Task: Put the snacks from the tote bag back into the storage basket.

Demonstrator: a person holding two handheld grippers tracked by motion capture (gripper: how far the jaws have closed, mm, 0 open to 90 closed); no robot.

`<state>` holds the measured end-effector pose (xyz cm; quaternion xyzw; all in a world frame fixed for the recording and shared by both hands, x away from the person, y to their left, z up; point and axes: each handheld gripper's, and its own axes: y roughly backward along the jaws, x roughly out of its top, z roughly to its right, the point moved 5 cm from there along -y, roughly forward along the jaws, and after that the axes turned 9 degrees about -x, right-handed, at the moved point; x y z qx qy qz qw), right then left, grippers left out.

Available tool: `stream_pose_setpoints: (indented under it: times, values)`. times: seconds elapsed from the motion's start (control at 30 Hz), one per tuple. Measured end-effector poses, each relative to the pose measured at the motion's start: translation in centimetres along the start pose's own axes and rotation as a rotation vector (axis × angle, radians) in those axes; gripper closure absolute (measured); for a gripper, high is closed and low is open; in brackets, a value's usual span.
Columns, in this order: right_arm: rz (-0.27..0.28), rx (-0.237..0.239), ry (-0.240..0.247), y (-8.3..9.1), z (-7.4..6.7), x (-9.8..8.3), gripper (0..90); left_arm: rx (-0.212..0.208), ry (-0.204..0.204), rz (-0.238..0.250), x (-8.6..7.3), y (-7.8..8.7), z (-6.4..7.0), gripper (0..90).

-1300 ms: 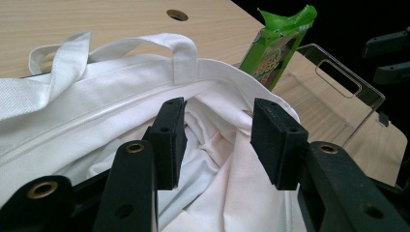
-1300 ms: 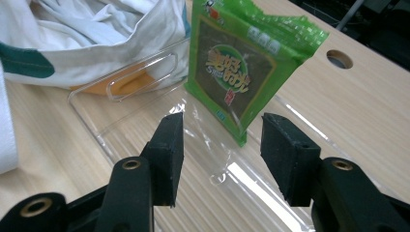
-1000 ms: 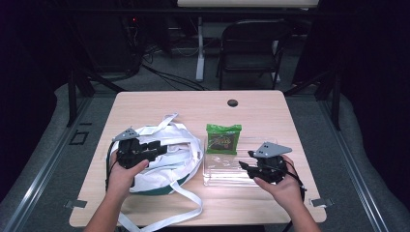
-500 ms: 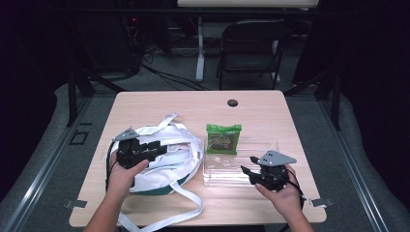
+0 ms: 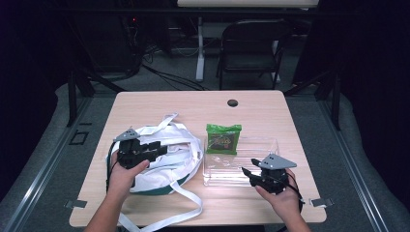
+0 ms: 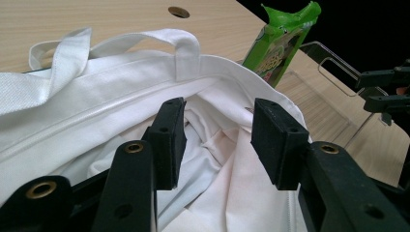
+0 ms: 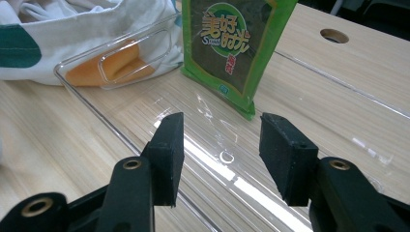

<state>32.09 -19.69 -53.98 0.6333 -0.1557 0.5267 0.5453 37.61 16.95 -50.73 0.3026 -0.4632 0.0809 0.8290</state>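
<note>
From above, I have my left gripper (image 5: 157, 149) over the white cloth tote bag (image 5: 167, 159), and my right gripper (image 5: 249, 173) at the clear plastic tray (image 5: 270, 145) just right of the bag. Left gripper view: jaws spread above the bag's open mouth (gripping nothing). Right gripper view: jaws spread, empty, facing the green snack packet (image 7: 232, 48) standing in the tray beside the bag.

A light wooden table (image 5: 270, 104) stands on grey carpet (image 5: 348, 145). Near its far edge, a little right of centre, sits a round dark cable hole (image 5: 232, 103). Beyond the table a black folding chair (image 5: 251, 46) faces it, empty. Just left of the chair rises a white post (image 5: 199, 48). Dark cables (image 5: 169, 77) trail across the floor behind — loosely, toward the post's foot. A small metal bracket (image 5: 76, 204) sticks out at the near left corner, another (image 5: 319, 202) at the near right. A square outline (image 5: 78, 137) marks the carpet left of the table.
</note>
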Motion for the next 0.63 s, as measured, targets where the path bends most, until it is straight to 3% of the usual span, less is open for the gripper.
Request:
stream_pose_setpoints:
  times: [0.63]
  values:
    - [-0.013, 0.005, -0.005, -0.24, 0.32, -0.34, 50.6, 0.020, 0.017, 0.006, -0.13, 0.00, -0.52, 51.8]
